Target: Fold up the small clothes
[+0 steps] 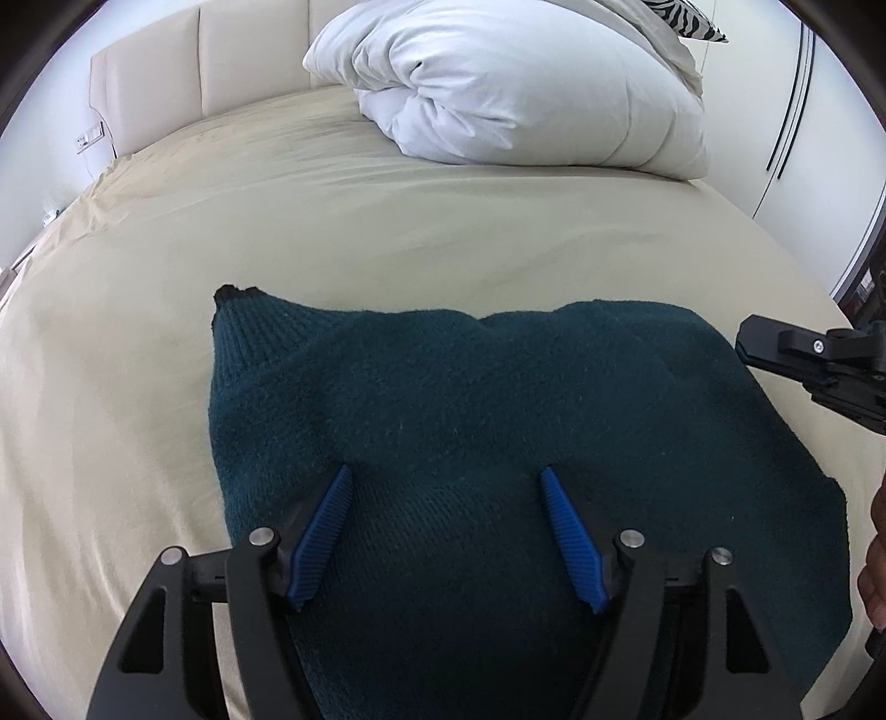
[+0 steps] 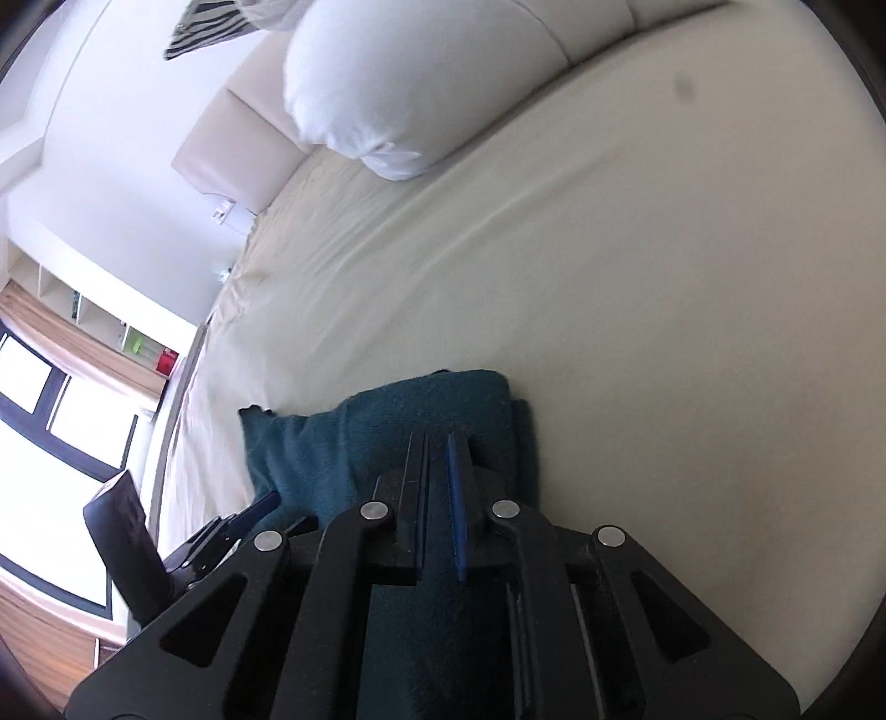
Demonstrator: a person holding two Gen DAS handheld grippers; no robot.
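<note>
So the bed takes up most of the view, covered in a smooth beige sheet with a few soft creases, and a padded cream headboard with vertical panels sits at the far end. A puffy white duvet is rolled into a fat bundle near that headboard, with a bit of zebra-striped fabric poking out behind it. Closer in, the dark teal knit sweater lies on the sheet near the front edge of the bed, folded into a chunky rough rectangle; the yarn looks fuzzy, and a ribbed cuff sticks up at its far left corner. The left claw hangs over the sweater with its ribbed blue pads spread wide, nothing pinched between them. The right claw is squeezed nearly closed over the sweater's right fold, black fingers almost together; I can't tell if any knit is caught in there.
</note>
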